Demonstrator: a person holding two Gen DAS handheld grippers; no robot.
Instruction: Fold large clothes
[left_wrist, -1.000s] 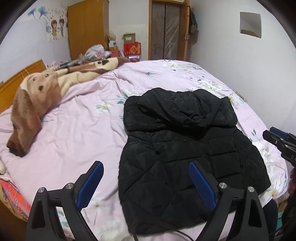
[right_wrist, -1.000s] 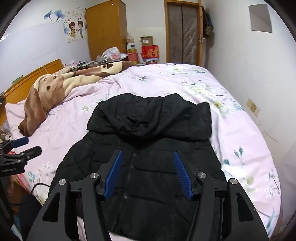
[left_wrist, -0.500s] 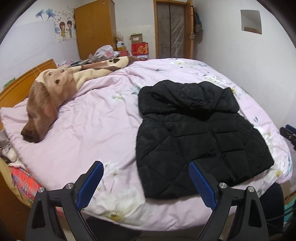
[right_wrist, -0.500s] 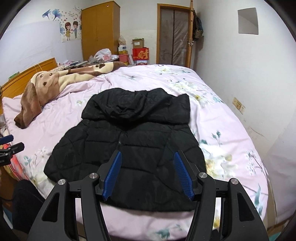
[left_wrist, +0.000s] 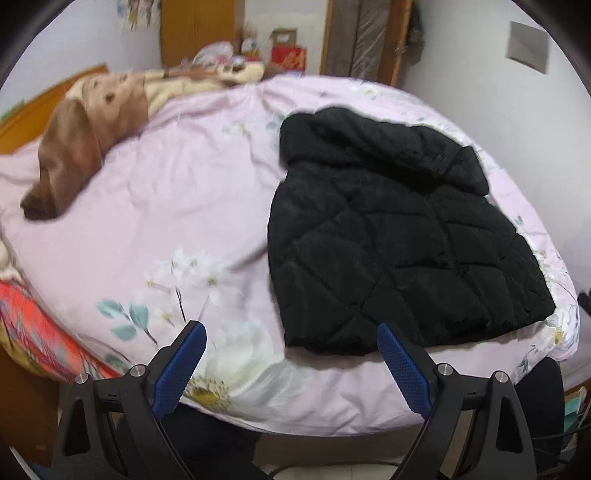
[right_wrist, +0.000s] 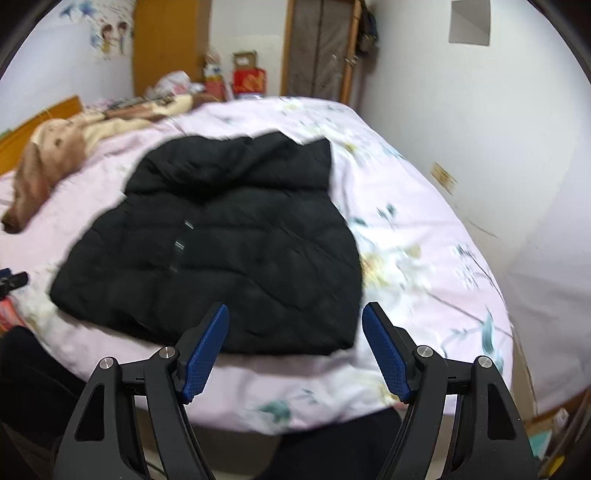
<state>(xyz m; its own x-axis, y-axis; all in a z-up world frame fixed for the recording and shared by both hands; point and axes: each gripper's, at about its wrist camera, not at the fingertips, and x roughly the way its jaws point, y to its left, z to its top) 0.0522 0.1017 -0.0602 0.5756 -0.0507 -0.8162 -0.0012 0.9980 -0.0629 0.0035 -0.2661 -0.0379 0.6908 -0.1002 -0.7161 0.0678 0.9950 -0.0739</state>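
Jaws of the left gripper (left_wrist: 290, 334) stand wide apart; the right gripper (right_wrist: 295, 317) has just been opening, nothing between, above the black jacket (right_wrist: 221, 247) on the bed (left_wrist: 147, 206).

Walls: white (right_wrist: 461, 122)
Bed: pink flowered cover (left_wrist: 192, 206)
Wardrobe: wooden (right_wrist: 170, 48), far corner
Door: wood-framed (right_wrist: 321, 48)

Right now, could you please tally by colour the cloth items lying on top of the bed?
Black: 1, the quilted hooded jacket
Brown and cream: 1, the fleece blanket
Pink floral: 1, the duvet under both
Total: 3
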